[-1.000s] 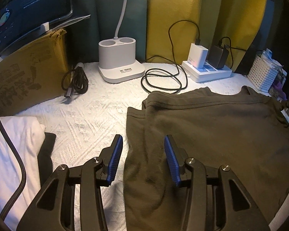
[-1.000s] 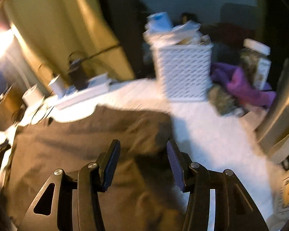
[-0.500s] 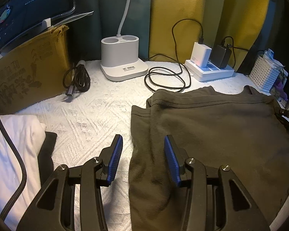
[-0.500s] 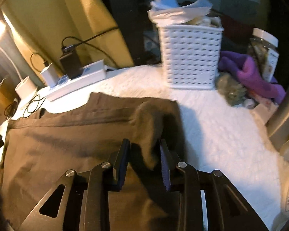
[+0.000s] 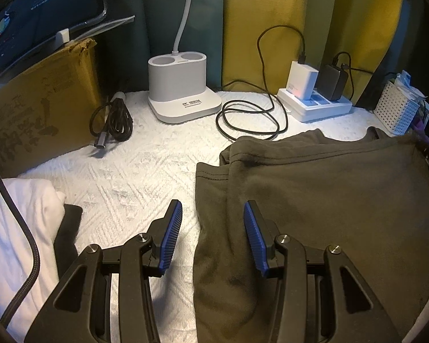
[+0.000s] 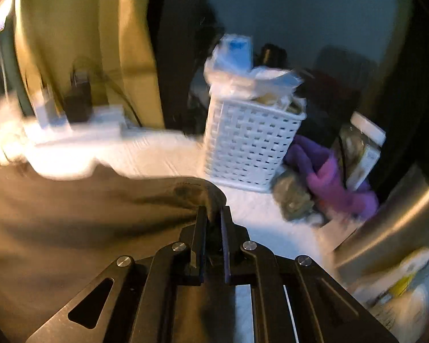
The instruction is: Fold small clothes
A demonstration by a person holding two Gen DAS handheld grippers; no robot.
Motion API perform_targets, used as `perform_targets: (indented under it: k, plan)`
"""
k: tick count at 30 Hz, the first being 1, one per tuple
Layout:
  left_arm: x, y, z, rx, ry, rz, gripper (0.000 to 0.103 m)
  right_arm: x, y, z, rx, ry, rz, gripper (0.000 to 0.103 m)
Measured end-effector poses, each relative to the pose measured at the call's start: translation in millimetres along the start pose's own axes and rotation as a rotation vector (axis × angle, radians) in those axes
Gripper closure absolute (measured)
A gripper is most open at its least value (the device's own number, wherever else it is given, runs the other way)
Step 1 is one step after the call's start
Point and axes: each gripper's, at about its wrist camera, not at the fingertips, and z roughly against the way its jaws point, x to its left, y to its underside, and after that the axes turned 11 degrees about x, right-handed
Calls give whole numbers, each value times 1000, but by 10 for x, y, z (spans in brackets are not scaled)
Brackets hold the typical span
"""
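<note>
The dark olive-brown cotton garment (image 5: 323, 200) lies spread on the white textured worktop (image 5: 134, 171), long axis running left to right, ribbed band toward the white power strip (image 5: 314, 105). Our right gripper (image 6: 213, 217) has its fingers pinched narrow on the far right corner, probably to carry it over for a fold. Our left gripper (image 5: 213, 237) holds its fingers wide astride the near left edge, gripping nothing.

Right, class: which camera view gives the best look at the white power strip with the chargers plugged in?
The left wrist view. There the power strip is sharp, with the white charger and black charger clearly plugged in. The right wrist view shows it only as a motion-blurred pale shape at far left.
</note>
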Motion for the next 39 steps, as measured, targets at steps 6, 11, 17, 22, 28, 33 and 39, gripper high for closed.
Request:
perform_targets:
  k: [6, 11, 17, 22, 28, 33, 39]
  plan:
    - [61, 24, -123, 43, -39, 23, 58, -169, 81, -181, 40, -32, -82, 69]
    - [49, -4, -95, 36, -63, 11, 58, -471, 145, -74, 9, -71, -190, 41]
    - [167, -78, -19, 3, -91, 34, 58, -623, 175, 9, -38, -165, -252, 41]
    - [242, -136, -7, -4, -94, 40, 58, -723, 144, -37, -40, -187, -296, 41]
    - [169, -175, -103, 28, -31, 10, 58, -511, 140, -264, 29, -207, -231, 42]
    - [100, -258, -267, 41, -27, -34, 58, -453, 60, -349, 32, -154, -195, 42]
    - [47, -333, -390, 30, -39, -89, 99, -512, 30, -386, 30, -96, -193, 43]
